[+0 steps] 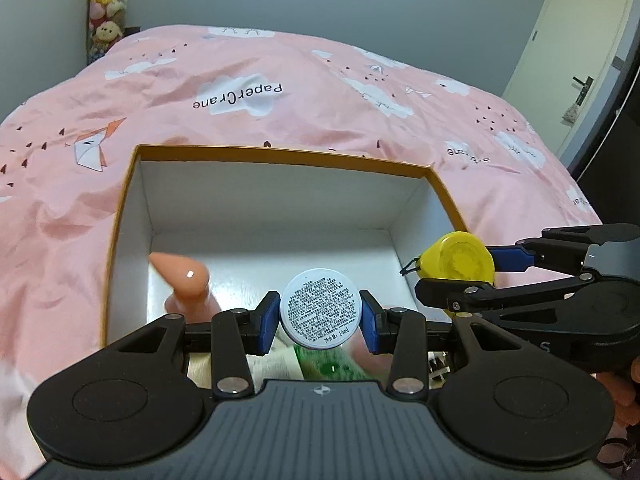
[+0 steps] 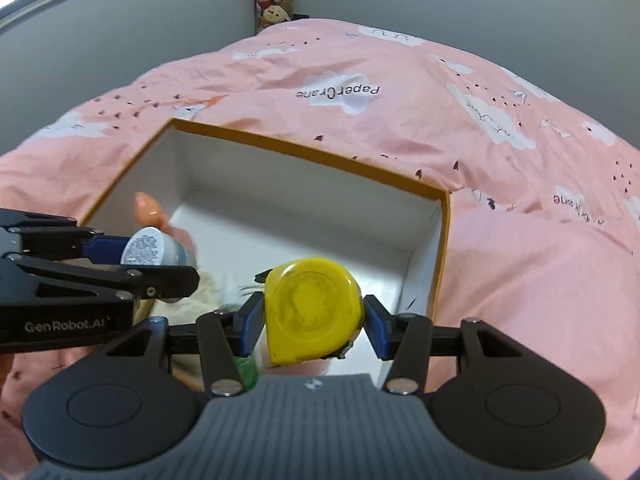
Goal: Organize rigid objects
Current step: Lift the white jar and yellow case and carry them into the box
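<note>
Left tongs (image 1: pixel 320 316) clamp a small white jar (image 1: pixel 319 309); right tongs (image 2: pixel 314 320) clamp a yellow tape measure (image 2: pixel 312 310). Both hang over the open box (image 1: pixel 280 156) on the bed (image 1: pixel 280 80). Inside, a peach toy (image 1: pixel 182 276) and blurred green item (image 1: pixel 332 366) sit half hidden.

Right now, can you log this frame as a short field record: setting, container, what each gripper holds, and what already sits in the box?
setting: bed with pink quilt
container: open box, orange rim, white inside, resting on the quilt
left gripper: shut on a small white jar, printed base facing the camera
right gripper: shut on a yellow tape measure
in box: peach-coloured toy at the left side; other items near the front, blurred
background: stuffed toys, door
</note>
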The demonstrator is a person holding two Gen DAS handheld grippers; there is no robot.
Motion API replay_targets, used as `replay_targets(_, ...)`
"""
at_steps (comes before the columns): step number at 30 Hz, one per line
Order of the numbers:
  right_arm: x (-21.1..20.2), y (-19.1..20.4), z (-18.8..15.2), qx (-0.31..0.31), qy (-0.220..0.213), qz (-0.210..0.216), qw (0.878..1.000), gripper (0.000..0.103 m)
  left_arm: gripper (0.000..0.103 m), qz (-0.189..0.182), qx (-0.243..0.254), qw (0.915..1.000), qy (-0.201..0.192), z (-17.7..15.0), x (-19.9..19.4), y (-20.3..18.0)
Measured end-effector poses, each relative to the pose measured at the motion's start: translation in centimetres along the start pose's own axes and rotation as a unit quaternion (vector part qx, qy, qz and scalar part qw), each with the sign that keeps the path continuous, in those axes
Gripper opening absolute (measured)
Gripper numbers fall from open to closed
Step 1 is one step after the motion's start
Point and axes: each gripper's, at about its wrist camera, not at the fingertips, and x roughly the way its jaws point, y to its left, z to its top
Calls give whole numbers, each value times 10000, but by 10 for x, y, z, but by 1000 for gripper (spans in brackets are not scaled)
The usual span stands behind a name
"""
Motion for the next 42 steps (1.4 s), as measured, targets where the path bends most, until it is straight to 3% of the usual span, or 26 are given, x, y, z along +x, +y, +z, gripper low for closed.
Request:
replay_targets(9, 54, -10, 20, -347, 268, -196, 9988, 52, 47, 252, -125, 9992, 273, 19, 47, 8)
replay_targets(15, 84, -6, 25, -799, 443, -305, 9953, 52, 47, 691, 52, 9972, 280, 30, 64, 4)
replay_targets(21, 102, -4, 29, -927, 536, -243, 9940, 52, 47, 410, 244, 9986, 248, 36, 71, -6)
replay_targets(25, 107, -5, 29, -1031, 543, -140, 9931, 52, 47, 369, 207, 9978, 509, 40, 88, -2)
replay_targets(31, 122, -10, 27, -912, 778, 20, 9928, 52, 47, 441, 149, 9948, 911, 42, 112, 5)
replay_targets(35, 131, -9, 23, -889, 871, -23, 9922, 52, 47, 449, -253, 9910, 1237, 39, 124, 15)
replay_targets(42, 139, -7, 22, -924, 974, 25, 9909, 52, 47, 590, -360, 9879, 1387, 38, 127, 19)
